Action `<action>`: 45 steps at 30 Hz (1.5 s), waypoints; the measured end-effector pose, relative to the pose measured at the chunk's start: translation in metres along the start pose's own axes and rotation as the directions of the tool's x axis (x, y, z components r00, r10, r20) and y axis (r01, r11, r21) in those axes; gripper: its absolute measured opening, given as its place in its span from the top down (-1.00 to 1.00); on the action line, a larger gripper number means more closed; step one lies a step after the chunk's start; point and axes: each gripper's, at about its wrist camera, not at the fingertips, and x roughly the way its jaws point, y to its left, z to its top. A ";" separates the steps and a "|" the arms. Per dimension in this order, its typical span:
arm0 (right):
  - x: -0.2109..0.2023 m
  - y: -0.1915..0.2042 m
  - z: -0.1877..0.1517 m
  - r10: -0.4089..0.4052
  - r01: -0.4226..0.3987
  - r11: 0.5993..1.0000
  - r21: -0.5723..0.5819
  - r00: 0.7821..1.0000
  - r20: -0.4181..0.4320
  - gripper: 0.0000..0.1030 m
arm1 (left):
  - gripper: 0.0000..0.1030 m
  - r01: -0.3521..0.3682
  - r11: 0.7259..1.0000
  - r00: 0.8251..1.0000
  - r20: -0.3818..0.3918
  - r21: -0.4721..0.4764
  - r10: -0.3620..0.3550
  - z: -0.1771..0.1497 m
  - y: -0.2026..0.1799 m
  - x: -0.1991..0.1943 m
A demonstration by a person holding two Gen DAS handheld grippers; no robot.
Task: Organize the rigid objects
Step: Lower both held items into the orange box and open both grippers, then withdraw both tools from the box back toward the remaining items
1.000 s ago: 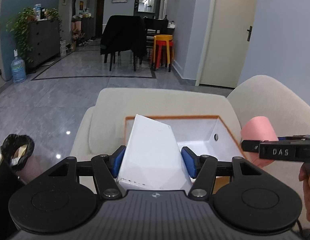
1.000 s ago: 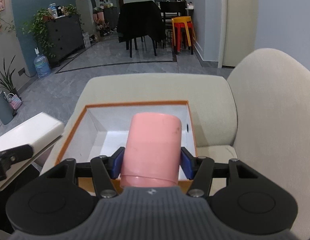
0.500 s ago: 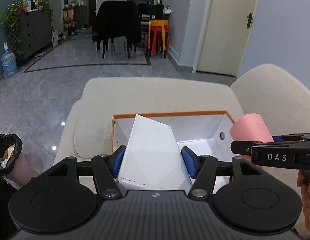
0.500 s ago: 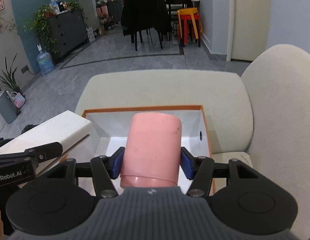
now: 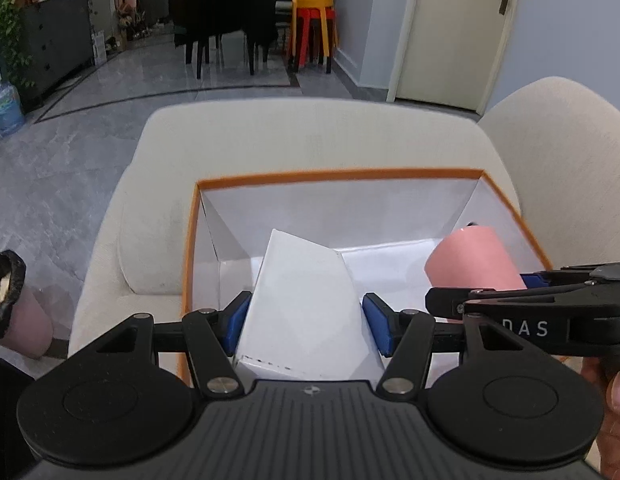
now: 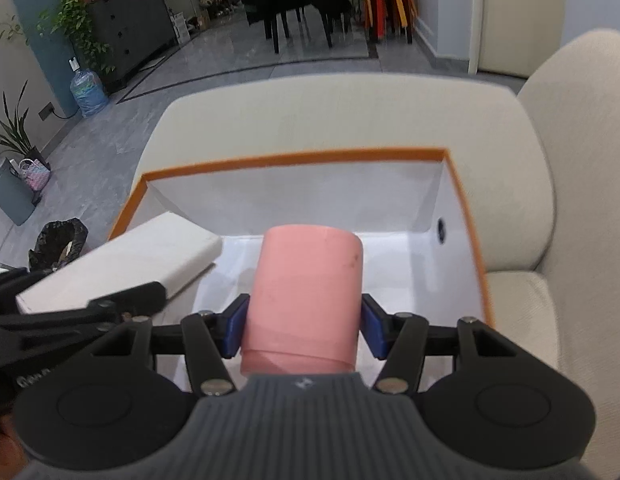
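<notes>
One white box (image 5: 306, 300), one pink cup (image 6: 306, 300), one orange-rimmed carton (image 5: 338, 176), two hand-held grippers (image 5: 306, 328), (image 6: 304, 328)

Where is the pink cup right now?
The pink cup is clamped in the right hand-held gripper, over the right half of the orange-rimmed box, beside the white box.

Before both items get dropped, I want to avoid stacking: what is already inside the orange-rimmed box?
The orange-rimmed box shows only bare white floor and walls, with a round hole in its right wall. The white box and pink cup, gripped above it, hide the near part of the floor.
</notes>
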 end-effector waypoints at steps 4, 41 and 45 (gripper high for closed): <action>0.019 0.002 -0.002 -0.011 0.012 1.000 0.016 0.999 -0.034 -0.11 | -0.33 -0.017 1.000 0.999 -0.034 -0.004 0.017 -0.004 0.002 0.014; 0.061 0.013 -0.004 0.084 -0.057 0.989 0.135 0.975 -0.207 -0.21 | -0.27 -0.120 0.990 0.992 -0.037 0.067 0.123 -0.009 0.005 0.000; 0.048 0.015 -0.001 0.069 -0.048 0.992 0.116 0.979 -0.192 -0.21 | -0.27 -0.118 0.991 0.993 -0.021 0.068 0.119 -0.007 0.003 -0.012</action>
